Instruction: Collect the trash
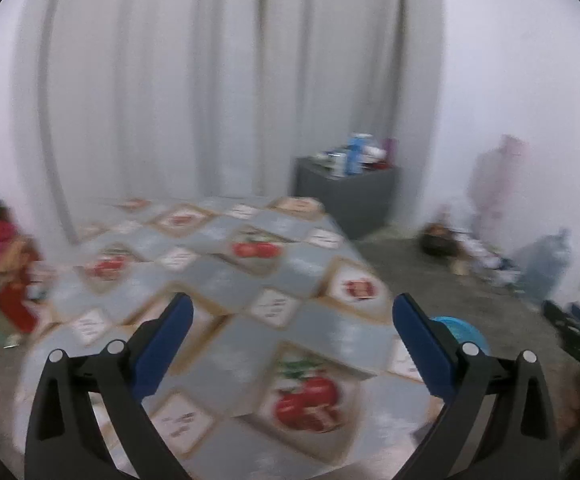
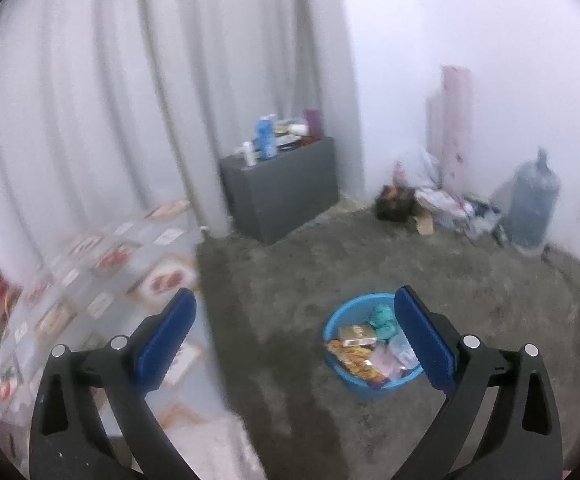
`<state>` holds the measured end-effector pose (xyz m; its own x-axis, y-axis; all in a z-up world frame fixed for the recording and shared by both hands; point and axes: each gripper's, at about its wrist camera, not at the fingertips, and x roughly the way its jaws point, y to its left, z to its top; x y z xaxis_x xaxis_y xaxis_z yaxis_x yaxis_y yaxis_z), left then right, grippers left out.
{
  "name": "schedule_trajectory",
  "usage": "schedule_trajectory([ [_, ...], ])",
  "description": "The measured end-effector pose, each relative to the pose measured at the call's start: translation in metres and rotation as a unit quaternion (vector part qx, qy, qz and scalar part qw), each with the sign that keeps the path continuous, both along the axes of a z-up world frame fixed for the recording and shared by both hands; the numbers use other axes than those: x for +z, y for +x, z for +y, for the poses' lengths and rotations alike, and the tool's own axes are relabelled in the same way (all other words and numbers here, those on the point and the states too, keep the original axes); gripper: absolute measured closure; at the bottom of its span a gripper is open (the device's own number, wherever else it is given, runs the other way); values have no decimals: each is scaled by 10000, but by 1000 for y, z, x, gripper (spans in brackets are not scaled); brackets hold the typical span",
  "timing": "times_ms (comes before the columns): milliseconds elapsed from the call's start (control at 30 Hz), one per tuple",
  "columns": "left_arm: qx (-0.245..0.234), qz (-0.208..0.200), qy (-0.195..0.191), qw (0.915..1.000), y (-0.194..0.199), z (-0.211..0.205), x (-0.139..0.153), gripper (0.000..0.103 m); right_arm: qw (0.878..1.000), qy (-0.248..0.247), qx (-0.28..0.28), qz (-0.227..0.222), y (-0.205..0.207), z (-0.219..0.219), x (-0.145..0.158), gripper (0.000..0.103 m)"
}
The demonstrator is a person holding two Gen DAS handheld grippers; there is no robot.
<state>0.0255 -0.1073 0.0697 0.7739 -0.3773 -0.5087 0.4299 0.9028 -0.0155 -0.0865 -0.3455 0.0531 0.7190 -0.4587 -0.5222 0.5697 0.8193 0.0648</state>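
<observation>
1. Both tools are being held released and empty: the left tool (image 1: 292, 326) is being carried above the bench covered with a grey, fruit-patterned oilcloth (image 1: 217, 276), and the right tool (image 2: 294, 322) is being carried over the grey carpeted floor (image 2: 370, 248)

2. The collected trash is being kept in the round blue plastic basin (image 2: 340, 376) standing on the floor just beside the bench; crumpled coloured wrappers and packets (image 2: 364, 350) are being seen heaped inside it, so a good part of the job is being judged as done

3. In the left wrist view only the rim of that basin (image 1: 464, 330) is being shown, beyond the bench edge

4. No loose trash is being made out on the visible part of the bench top, though the views are blurred

5. A red and multicoloured heap (image 1: 3, 264) is being seen at the left end of the bench; whether it is trash cannot be told, and it is being judged the likeliest remaining item

6. Bottles on the dark grey cabinet (image 2: 285, 196) and clutter along the far wall (image 2: 450, 204) are being left well apart from the basin
</observation>
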Motion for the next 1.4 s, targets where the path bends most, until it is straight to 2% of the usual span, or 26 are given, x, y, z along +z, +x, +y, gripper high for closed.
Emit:
schedule_trajectory([
  [67, 233, -228, 359, 9988, -9, 2, -3, 5, 9991, -253, 124, 330, 7, 21, -1, 8],
  [167, 249, -323, 618, 9973, -21, 4, -11, 5, 9947, -375, 320, 899, 19, 48, -11, 8],
  [300, 318, 124, 805, 9962, -24, 6, -26, 5, 9866, -365, 486, 1517, 26, 73, -31, 8],
  [400, 437, 406, 1108, 9920, -28, 2, -43, 5, 9832, -319, 479, 1730, 25, 80, -42, 8],
  [533, 312, 509, 1450, 9876, -39, -6, -58, 5, 9801, -69, 288, 1964, 23, 82, -53, 8],
  [667, 326, 686, 1362, 9878, -36, -5, -62, 5, 9801, 55, 55, 1982, 15, 75, -56, 8],
  [800, 573, 888, 1180, 9874, -26, 1, -64, 5, 9786, 78, -40, 2055, 13, 73, -62, 8],
  [900, 783, 1087, 1118, 9847, -18, 5, -68, 5, 9771, 40, -7, 2127, 13, 74, -64, 8],
  [1100, 904, 1481, 1116, 9785, -13, 7, -80, 5, 9758, -37, 61, 2187, 13, 76, -64, 8],
  [1400, 929, 1515, 1115, 9777, -15, 8, -82, 5, 9756, -76, 50, 2194, 13, 75, -63, 8],
])
